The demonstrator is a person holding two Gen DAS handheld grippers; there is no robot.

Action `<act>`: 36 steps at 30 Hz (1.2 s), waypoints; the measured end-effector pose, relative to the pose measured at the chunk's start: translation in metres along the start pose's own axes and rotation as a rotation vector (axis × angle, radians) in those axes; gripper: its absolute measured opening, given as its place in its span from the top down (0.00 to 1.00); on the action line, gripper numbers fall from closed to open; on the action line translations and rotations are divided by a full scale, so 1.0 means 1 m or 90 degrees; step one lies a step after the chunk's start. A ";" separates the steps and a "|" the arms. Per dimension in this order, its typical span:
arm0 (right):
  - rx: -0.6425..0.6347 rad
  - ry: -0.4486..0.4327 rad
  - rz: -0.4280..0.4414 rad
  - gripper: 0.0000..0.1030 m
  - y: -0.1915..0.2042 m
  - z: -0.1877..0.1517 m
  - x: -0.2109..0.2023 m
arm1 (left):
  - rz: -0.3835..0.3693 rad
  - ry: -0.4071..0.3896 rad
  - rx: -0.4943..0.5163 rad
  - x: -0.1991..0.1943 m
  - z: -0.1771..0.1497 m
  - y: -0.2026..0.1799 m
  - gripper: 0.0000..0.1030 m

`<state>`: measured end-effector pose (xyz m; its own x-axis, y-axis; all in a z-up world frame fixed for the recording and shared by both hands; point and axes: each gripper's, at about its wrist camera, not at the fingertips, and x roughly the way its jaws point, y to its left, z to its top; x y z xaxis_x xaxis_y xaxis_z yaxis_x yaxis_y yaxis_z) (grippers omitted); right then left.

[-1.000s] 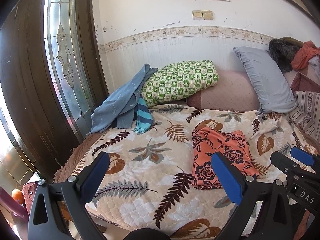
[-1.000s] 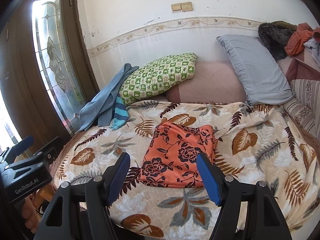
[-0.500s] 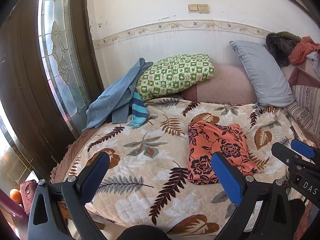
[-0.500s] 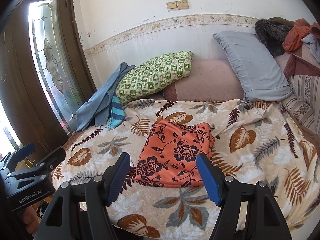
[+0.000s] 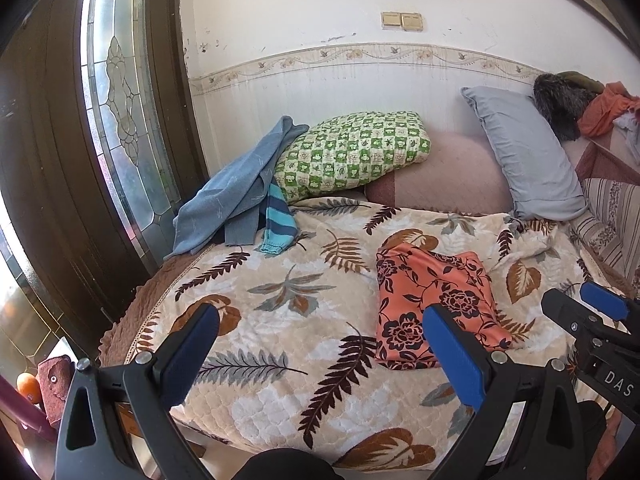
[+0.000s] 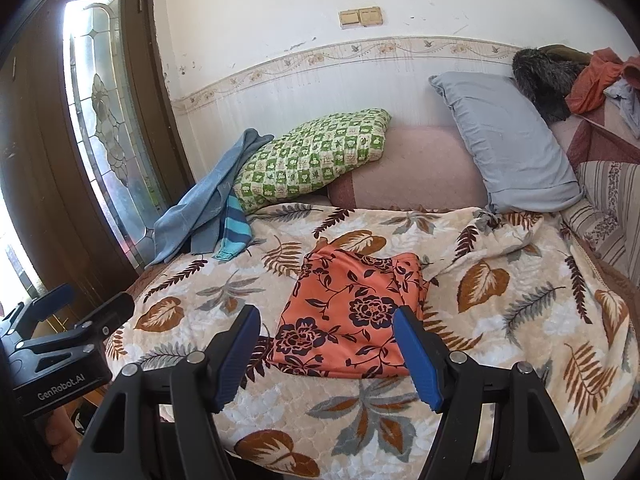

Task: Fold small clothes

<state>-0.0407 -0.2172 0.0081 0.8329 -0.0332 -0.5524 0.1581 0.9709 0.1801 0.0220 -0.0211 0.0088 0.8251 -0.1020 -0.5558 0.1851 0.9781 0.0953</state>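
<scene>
An orange garment with dark flowers [image 5: 432, 300] [image 6: 352, 312] lies folded flat on the leaf-patterned bedspread [image 5: 280, 300] [image 6: 500, 320]. My left gripper [image 5: 324, 344] hovers open and empty over the near edge of the bed, with the garment just beyond its right finger [image 5: 452, 352]. My right gripper [image 6: 328, 352] is open too, and it frames the garment's near edge without touching it. Each gripper shows at the side of the other's view, the right gripper [image 5: 592, 320] and the left gripper [image 6: 60, 328].
Blue clothes [image 5: 232, 196] [image 6: 200, 208] and a striped piece [image 5: 278, 220] are heaped at the bed's back left beside a green checked pillow [image 5: 352, 152]. A grey pillow [image 5: 524, 156] and piled clothing [image 5: 600, 108] sit at the back right. A glass-panelled door [image 5: 120, 120] stands left.
</scene>
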 end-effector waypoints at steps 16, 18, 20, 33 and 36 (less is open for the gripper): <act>-0.038 -0.022 0.005 0.30 0.025 0.011 -0.019 | -0.005 -0.021 -0.028 -0.016 0.008 0.018 0.02; -0.039 -0.026 0.004 0.30 0.025 0.013 -0.022 | -0.007 -0.024 -0.027 -0.018 0.009 0.017 0.02; -0.039 -0.032 0.003 0.30 0.025 0.015 -0.025 | -0.010 -0.027 -0.025 -0.020 0.011 0.016 0.02; -0.030 -0.039 0.004 0.30 0.020 0.017 -0.027 | -0.027 -0.044 -0.013 -0.031 0.016 0.010 0.02; -0.025 -0.039 0.007 0.30 0.018 0.016 -0.027 | -0.026 -0.044 -0.011 -0.032 0.016 0.009 0.02</act>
<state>-0.0517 -0.2024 0.0391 0.8653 -0.0349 -0.5000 0.1286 0.9797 0.1541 0.0062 -0.0115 0.0408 0.8519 -0.1537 -0.5007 0.2105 0.9758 0.0585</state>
